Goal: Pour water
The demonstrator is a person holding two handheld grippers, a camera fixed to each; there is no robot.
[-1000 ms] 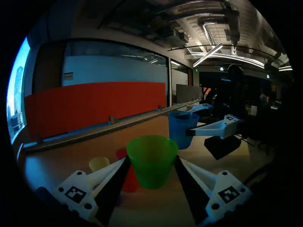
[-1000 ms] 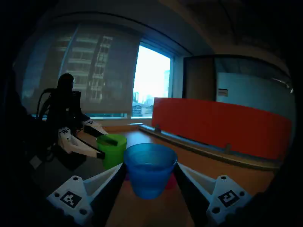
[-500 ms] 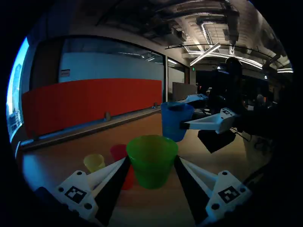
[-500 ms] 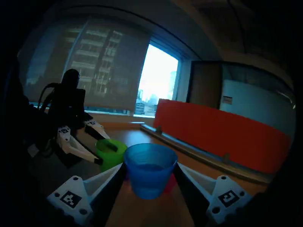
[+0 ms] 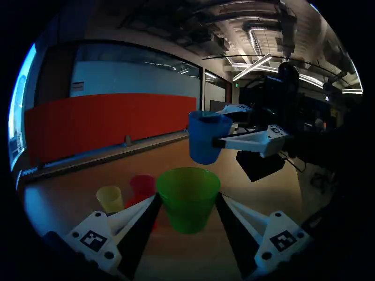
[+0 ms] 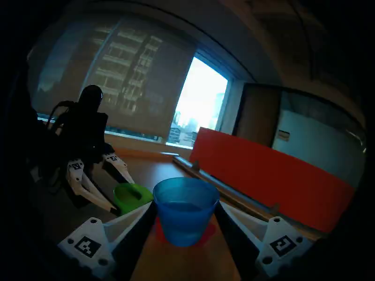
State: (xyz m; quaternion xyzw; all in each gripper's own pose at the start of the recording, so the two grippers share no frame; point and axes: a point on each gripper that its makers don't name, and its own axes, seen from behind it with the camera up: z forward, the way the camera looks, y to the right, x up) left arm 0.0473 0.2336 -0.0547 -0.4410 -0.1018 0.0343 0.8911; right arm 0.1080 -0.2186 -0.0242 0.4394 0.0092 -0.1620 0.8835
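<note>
Left gripper view shows us a yellow cup (image 5: 110,198) and red cup (image 5: 143,184) on the table (image 5: 140,164), our left gripper (image 5: 188,196) pinching the green cup (image 5: 188,206), and our right gripper (image 5: 214,127) pinching the blue cup (image 5: 202,140) higher up — water (image 6: 185,206) inside. We judge pouring comes next: bring the blue cup over the green cup, then tilt gently.

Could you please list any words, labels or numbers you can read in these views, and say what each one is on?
None can be read.
Wall sign: too small and blurred to read.
Finger markers: black-and-white patterns, no letters or numbers.
</note>
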